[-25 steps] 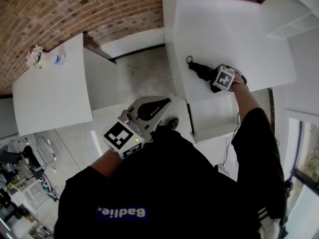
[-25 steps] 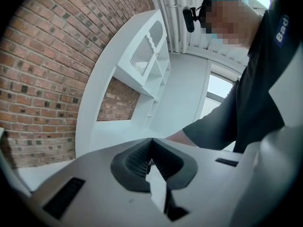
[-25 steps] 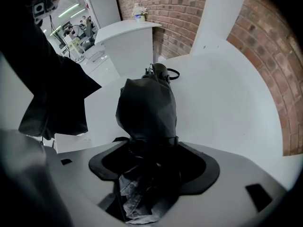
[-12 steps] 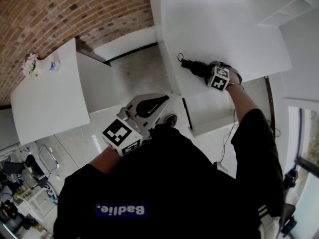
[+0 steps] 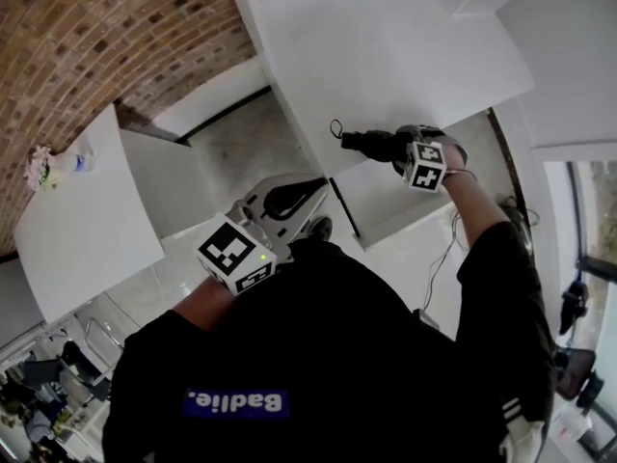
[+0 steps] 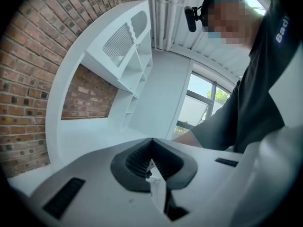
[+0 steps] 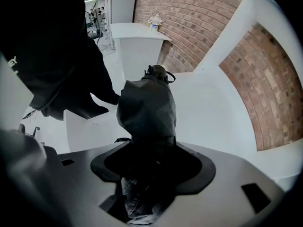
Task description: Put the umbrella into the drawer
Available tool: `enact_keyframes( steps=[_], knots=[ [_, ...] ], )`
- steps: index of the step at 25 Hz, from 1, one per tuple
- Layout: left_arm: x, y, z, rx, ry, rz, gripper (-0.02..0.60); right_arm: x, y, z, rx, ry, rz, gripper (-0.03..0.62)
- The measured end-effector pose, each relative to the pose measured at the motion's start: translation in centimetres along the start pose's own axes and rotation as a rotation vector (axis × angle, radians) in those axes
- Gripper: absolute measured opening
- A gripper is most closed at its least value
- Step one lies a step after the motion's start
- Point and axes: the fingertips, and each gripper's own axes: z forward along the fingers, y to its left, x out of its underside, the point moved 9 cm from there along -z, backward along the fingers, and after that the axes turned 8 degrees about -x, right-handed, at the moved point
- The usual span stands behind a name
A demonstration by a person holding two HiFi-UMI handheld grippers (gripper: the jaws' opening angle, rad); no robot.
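Clamping the folded dark umbrella (image 7: 147, 110) at its thicker end, the jaws of the right gripper (image 7: 147, 151) press on the fabric from both sides, and crumpled cloth fills the gap between them. In the right gripper view the umbrella runs straight away from the jaws, with its handle and loop at the far tip above a white surface.

In the head view the right gripper (image 5: 393, 148) sits a little right of centre, and the umbrella (image 5: 364, 143) reaches out from it toward 9 o'clock. The umbrella lies along the front edge of the white table (image 5: 386, 46). Whether it touches that edge cannot be told. The open white drawer (image 5: 386, 210) is just beside the umbrella at 6 o'clock of it, so the umbrella is outside the drawer.

The jaws of the left gripper (image 6: 151, 145) are pressed together with nothing between them. In the head view the left gripper (image 5: 313, 189) is held before the person's chest, at 8 o'clock of the umbrella and well apart from it.

A second white table (image 5: 87, 220) stands at 9 o'clock, with a small bunch of flowers (image 5: 40, 167) on its far corner. A brick wall (image 5: 116, 37) fills the view from 10 to 12 o'clock.
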Motion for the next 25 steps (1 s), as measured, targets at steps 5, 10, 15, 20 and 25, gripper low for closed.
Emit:
enact_keyframes(
  steps=[5, 10, 15, 20, 25],
  knots=[
    [0.5, -1.7, 1.6, 0.071, 0.020, 0.011, 0.002, 3.2, 4.4, -0.5, -0.030, 0.027, 0.012, 0.287],
    [0.8, -2.8, 3.3, 0.117, 0.044, 0.016, 0.002, 5.5, 7.2, 0.5, -0.076, 0.037, 0.050, 0.287],
    [1.2, -3.9, 4.2, 0.134, 0.076, 0.027, 0.002, 6.7, 8.7, 2.7, -0.105, 0.050, 0.089, 0.287],
    [1.1, -4.3, 4.8, 0.119, 0.099, 0.035, 0.002, 7.1, 9.2, 5.5, -0.141, 0.062, 0.099, 0.287],
    [1.5, -3.7, 4.7, 0.074, 0.131, 0.030, 0.002, 7.3, 9.6, 8.9, -0.197, 0.085, 0.083, 0.287]
  ],
)
